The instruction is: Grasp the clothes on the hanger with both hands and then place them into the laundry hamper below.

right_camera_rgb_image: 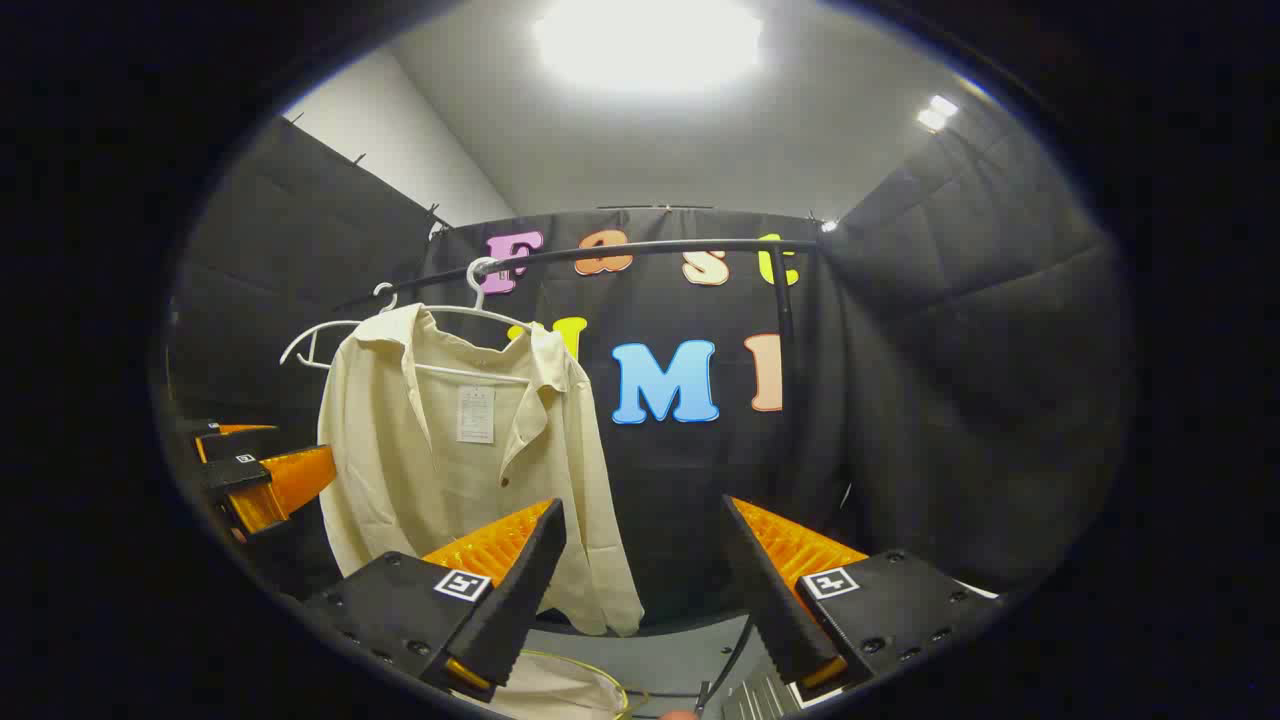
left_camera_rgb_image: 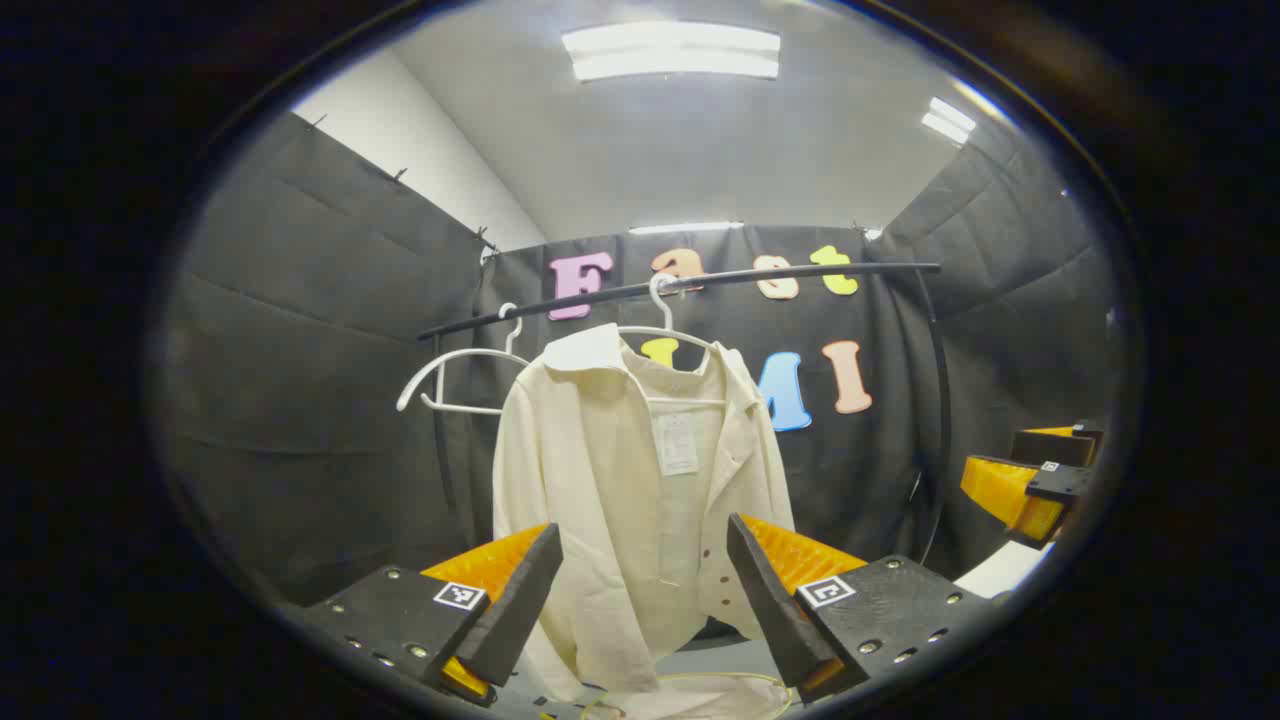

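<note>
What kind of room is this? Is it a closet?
Probably a small cloth-walled booth set up like a laundry corner: a cream collared shirt hangs on a white plastic hanger from a black metal rail, with black cloth walls around.

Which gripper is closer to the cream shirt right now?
Left. The left gripper faces the cream shirt head-on, the shirt framed between its open jaws. The right gripper sits off to the shirt's right.

I see a thin black metal rail [left_camera_rgb_image: 700, 282] across the booth, and a second, empty white plastic hanger [left_camera_rgb_image: 455, 375] hooked on it. Long white ceiling lamps [left_camera_rgb_image: 670, 50] shine above the grey ceiling.
</note>
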`<state>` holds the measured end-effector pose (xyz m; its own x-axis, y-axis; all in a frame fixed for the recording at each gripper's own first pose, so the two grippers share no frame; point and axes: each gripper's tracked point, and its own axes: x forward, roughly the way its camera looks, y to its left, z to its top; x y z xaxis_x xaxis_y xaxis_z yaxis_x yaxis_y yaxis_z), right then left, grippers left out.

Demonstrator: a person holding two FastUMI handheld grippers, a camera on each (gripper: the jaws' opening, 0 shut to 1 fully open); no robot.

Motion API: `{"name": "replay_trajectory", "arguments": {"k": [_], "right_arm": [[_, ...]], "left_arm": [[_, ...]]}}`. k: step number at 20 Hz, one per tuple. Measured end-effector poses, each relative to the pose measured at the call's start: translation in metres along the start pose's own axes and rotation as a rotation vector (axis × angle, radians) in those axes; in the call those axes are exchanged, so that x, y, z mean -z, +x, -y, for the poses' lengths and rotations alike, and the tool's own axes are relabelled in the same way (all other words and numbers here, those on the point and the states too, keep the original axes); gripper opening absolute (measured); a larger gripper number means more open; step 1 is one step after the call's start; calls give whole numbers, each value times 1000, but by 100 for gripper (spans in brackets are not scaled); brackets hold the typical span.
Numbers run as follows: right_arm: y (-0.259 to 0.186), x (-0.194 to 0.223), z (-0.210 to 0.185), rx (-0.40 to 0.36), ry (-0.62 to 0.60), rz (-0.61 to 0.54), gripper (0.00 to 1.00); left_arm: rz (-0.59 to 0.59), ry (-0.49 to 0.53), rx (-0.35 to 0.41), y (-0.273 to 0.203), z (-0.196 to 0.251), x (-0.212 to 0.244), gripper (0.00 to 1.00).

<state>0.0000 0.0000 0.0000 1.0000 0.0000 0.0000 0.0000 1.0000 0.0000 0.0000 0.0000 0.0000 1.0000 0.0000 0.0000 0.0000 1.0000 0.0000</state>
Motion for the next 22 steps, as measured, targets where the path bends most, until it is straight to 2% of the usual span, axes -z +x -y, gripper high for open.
{"name": "replay_trajectory", "arguments": {"k": [4, 14, 22], "right_arm": [[0, 0, -2, 0, -6, 0, 97], [0, 1, -11, -1, -29, -6, 97], [3, -3, -38, -15, -13, -1, 97]], "left_arm": [[2, 1, 1, -1, -3, 1, 99], [7, -4, 16, 3, -7, 1, 96], [-2, -9, 33, 7, -21, 2, 98]]}}
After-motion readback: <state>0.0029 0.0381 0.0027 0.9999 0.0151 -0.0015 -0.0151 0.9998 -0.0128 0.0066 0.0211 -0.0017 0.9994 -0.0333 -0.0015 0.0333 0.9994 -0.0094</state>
